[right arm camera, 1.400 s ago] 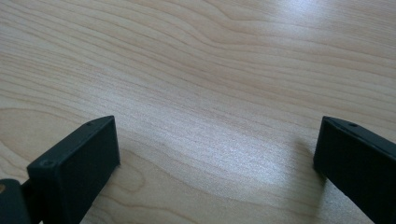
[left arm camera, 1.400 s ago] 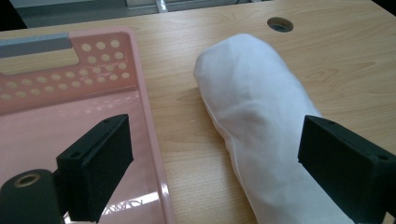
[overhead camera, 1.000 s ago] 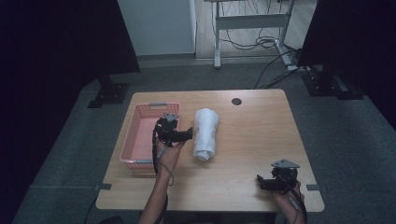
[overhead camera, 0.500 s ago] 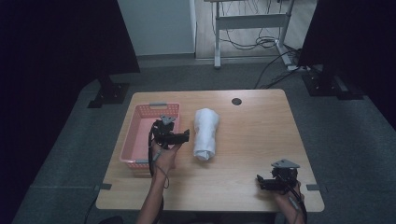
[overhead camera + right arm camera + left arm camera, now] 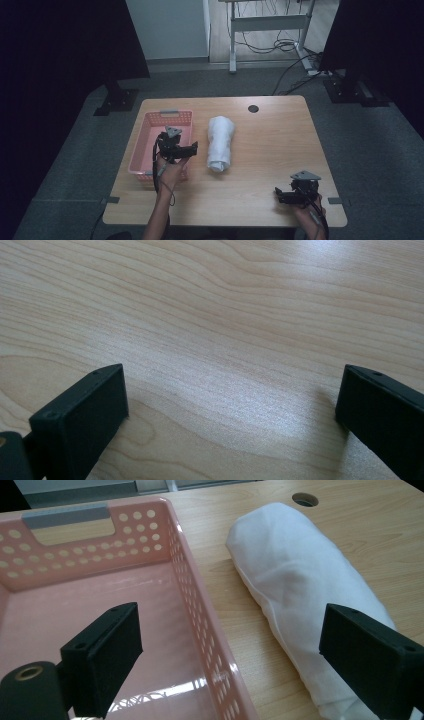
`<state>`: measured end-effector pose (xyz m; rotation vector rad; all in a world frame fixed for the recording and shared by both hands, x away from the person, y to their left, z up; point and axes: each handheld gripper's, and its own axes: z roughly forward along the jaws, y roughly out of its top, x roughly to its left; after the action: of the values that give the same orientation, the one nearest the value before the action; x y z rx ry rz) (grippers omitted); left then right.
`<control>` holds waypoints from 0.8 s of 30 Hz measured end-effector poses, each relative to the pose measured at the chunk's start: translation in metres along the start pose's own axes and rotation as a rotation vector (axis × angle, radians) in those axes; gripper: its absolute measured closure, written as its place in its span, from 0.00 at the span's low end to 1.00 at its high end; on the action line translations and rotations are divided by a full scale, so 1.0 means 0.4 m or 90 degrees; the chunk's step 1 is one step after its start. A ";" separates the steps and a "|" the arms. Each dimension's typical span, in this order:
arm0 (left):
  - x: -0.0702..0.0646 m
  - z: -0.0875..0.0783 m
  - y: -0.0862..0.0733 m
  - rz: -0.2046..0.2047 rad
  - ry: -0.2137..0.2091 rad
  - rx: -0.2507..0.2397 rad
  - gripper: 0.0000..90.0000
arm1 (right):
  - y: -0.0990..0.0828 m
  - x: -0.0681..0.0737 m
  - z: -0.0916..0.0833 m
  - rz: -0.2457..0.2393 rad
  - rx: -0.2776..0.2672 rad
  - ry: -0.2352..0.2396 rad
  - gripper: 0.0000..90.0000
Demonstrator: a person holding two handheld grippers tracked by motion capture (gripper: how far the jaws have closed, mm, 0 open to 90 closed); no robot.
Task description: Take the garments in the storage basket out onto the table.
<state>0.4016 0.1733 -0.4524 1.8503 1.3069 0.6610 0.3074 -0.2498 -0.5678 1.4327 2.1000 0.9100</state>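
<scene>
A lab or studio recording space: a light wooden table (image 5: pixel 270 150) on grey carpet (image 5: pixel 370 145), black curtains (image 5: pixel 60 45) left and right, loose cables (image 5: pixel 280 47) under a far desk frame (image 5: pixel 267 22).

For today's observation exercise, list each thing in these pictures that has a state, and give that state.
Pink basket: upright, empty.
White towel: rolled, lying on the table beside the basket.
Left gripper: open, holding nothing, above the basket's edge.
Right gripper: open, holding nothing, low at the table.
</scene>
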 end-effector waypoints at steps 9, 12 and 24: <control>0.014 -0.011 -0.014 0.002 -0.002 0.000 0.11 | 0.000 0.000 0.000 0.001 0.000 -0.001 0.00; 0.022 -0.013 -0.020 0.000 0.000 0.002 0.11 | 0.000 0.000 0.000 0.001 0.000 -0.001 0.00; 0.052 -0.029 -0.036 -0.013 0.008 -0.003 0.10 | 0.000 0.000 0.000 0.000 0.001 -0.001 0.00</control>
<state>0.3918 0.1989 -0.4578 1.8295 1.3297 0.6646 0.3073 -0.2497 -0.5676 1.4335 2.1000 0.9078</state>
